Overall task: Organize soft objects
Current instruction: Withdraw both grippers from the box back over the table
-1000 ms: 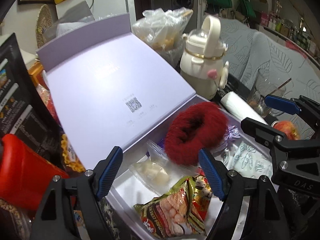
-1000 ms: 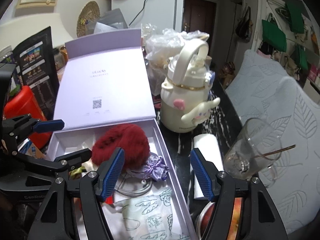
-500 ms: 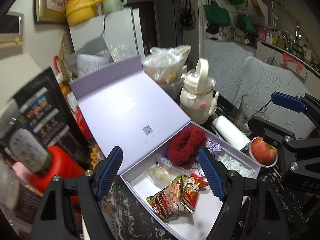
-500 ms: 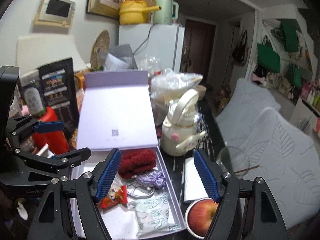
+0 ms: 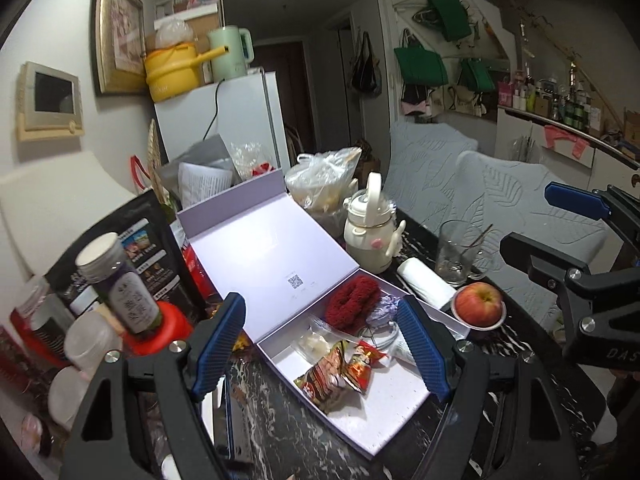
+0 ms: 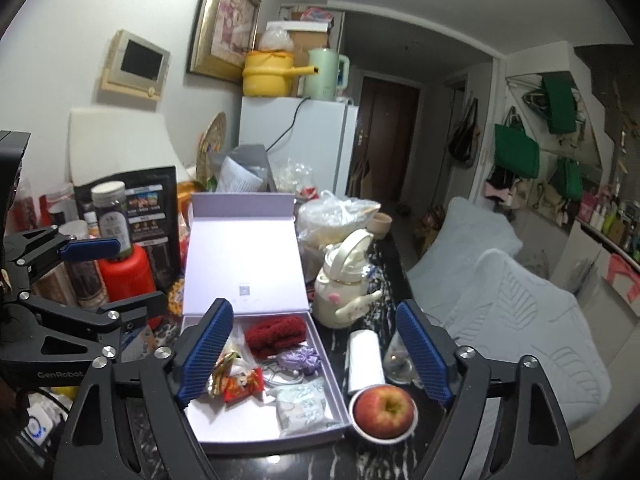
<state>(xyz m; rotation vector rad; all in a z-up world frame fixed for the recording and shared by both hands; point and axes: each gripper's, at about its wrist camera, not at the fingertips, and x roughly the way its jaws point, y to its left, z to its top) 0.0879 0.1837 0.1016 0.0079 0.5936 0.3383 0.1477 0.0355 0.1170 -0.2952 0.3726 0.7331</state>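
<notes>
An open lilac box (image 5: 384,432) (image 6: 256,436) lies on the dark marble table with its lid leaning back. In it lie a fuzzy red scrunchie (image 5: 351,305) (image 6: 275,334), a purple scrunchie (image 5: 385,308) (image 6: 300,361), snack packets (image 5: 339,372) (image 6: 236,380) and a pale printed pouch (image 6: 302,404). My left gripper (image 5: 320,352) is open and empty, held high above the box's near left corner. My right gripper (image 6: 316,352) is open and empty, high above the box's right edge.
An apple on a small dish (image 6: 384,408) (image 5: 479,306), a white roll (image 6: 364,362), a glass (image 5: 458,254) and a cream bottle (image 6: 344,284) stand right of the box. A red container (image 6: 126,276), jars and a black pack crowd the left. A grey sofa (image 6: 520,312) is right.
Both grippers have pulled up and back from the box, which now looks much smaller. Both stay open and empty. The box contents have not moved.
</notes>
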